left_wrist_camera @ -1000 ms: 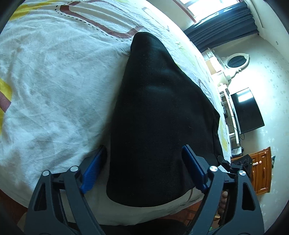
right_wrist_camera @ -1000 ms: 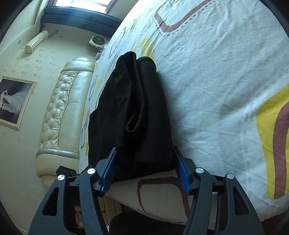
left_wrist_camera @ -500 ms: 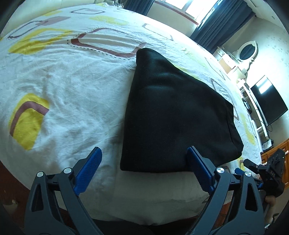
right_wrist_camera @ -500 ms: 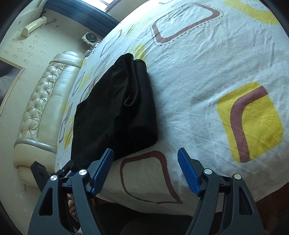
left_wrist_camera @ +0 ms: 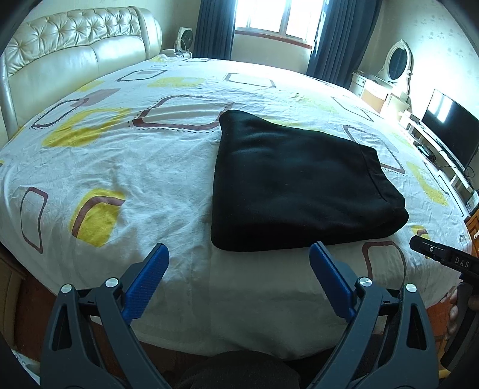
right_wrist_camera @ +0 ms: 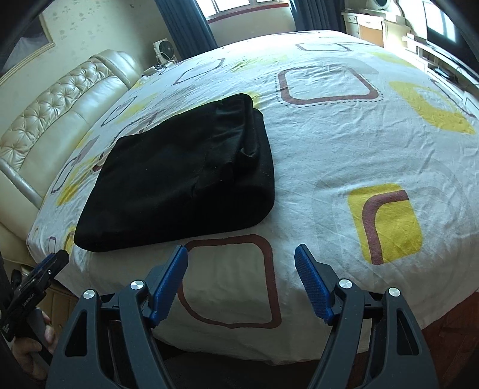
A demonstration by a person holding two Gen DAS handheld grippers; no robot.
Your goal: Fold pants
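Observation:
The black pants (left_wrist_camera: 296, 185) lie folded into a flat stack on the bed sheet (left_wrist_camera: 134, 167), near its front edge. In the right wrist view the pants (right_wrist_camera: 185, 176) show their layered open ends at the far right side. My left gripper (left_wrist_camera: 239, 254) is open and empty, held a little short of the pants' near edge. My right gripper (right_wrist_camera: 241, 254) is open and empty, just right of the pants' near corner. Each gripper shows at the other view's edge, the right one (left_wrist_camera: 443, 257) and the left one (right_wrist_camera: 39, 275).
The bed has a white sheet with yellow and brown squares and a padded cream headboard (left_wrist_camera: 69, 54). A window with dark curtains (left_wrist_camera: 275, 27), a dresser with an oval mirror (left_wrist_camera: 395, 62) and a TV (left_wrist_camera: 449, 131) stand beyond the bed.
Both grippers have pulled back from the pants and risen, and they have levelled out. They straddled the pants' edge a second ago; now they are off it and the whole stack shows.

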